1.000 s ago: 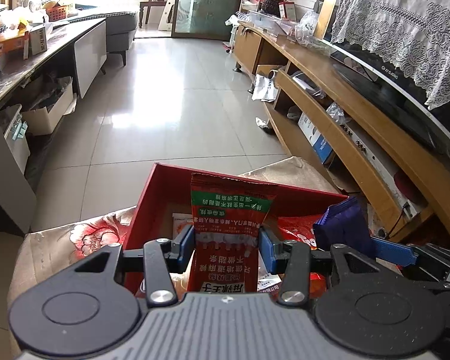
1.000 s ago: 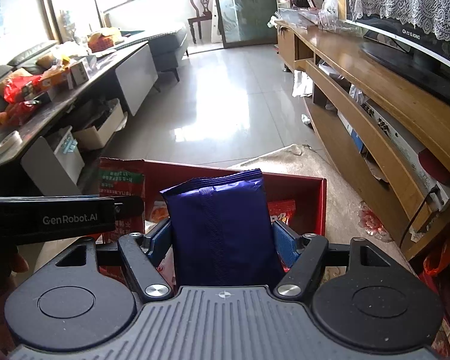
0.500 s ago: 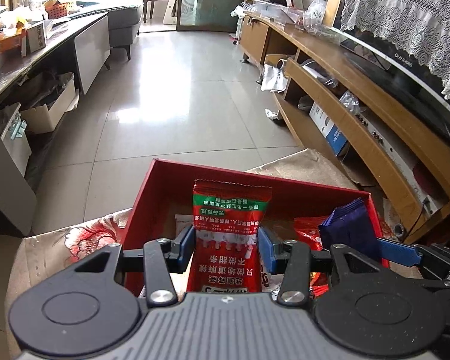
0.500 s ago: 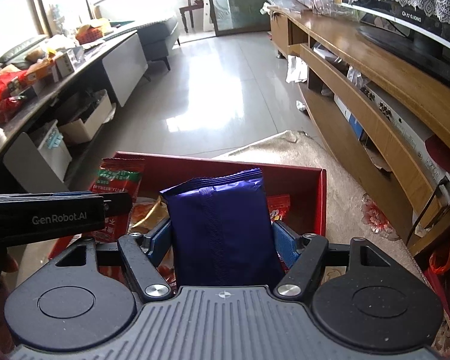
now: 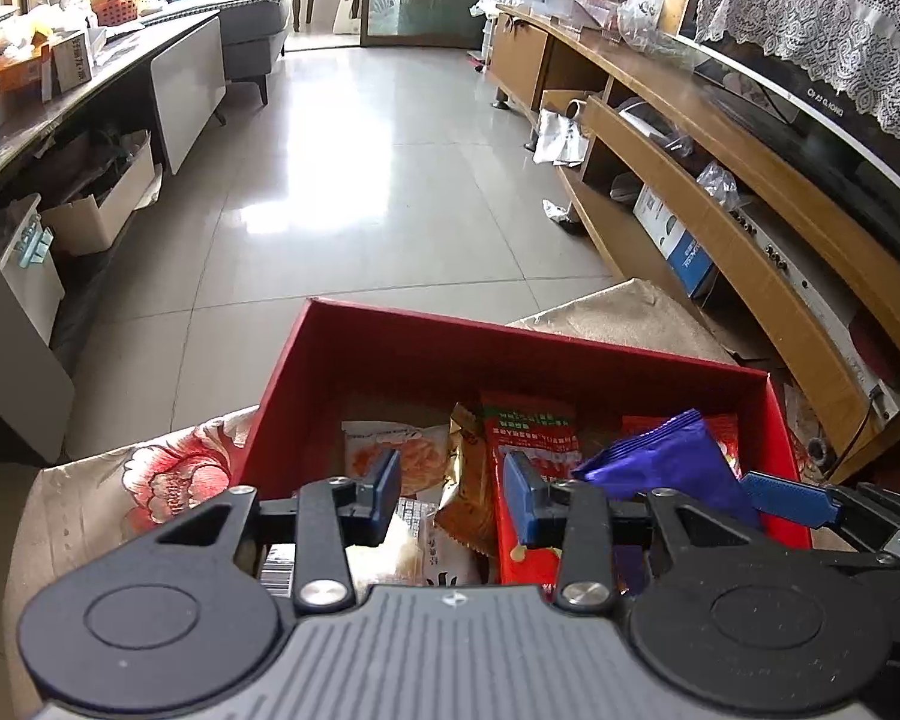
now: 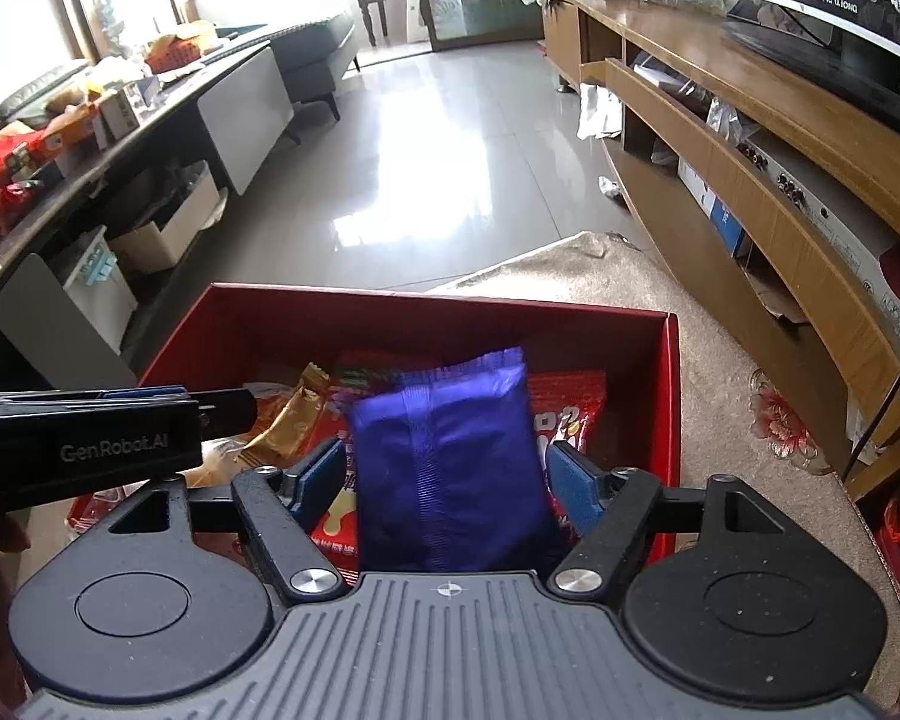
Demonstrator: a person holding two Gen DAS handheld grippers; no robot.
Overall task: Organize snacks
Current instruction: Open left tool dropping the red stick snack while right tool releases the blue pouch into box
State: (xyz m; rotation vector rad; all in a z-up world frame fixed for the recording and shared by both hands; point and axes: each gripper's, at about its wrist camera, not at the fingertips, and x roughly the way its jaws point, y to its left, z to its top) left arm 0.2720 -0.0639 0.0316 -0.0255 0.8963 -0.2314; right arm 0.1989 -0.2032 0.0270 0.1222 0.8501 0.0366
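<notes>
A red cardboard box [image 5: 510, 330] holds several snack packets. My left gripper [image 5: 453, 495] hangs over its near left part. Its jaws are closing in a little, with a gap between them and nothing in it. The red-and-green packet [image 5: 534, 444] lies in the box, under the right fingertip. My right gripper [image 6: 447, 474] is over the box's right half and its jaws are opening. The blurred purple packet [image 6: 444, 450] is between the pads, loose and tilting. In the left wrist view the purple packet [image 5: 660, 462] slants down beside one blue finger [image 5: 786, 498].
A gold packet [image 5: 465, 480], a white-and-orange packet [image 5: 384, 444] and a red packet [image 6: 570, 414] lie in the box. The box stands on a floral cloth [image 5: 150, 480]. A wooden TV cabinet [image 5: 750, 210] runs along the right, tiled floor [image 5: 360, 180] ahead.
The red-and-green packet left my left jaws and dropped into the box. The purple packet came loose and tilts as the right jaws widen. Both grippers sank toward the box.
</notes>
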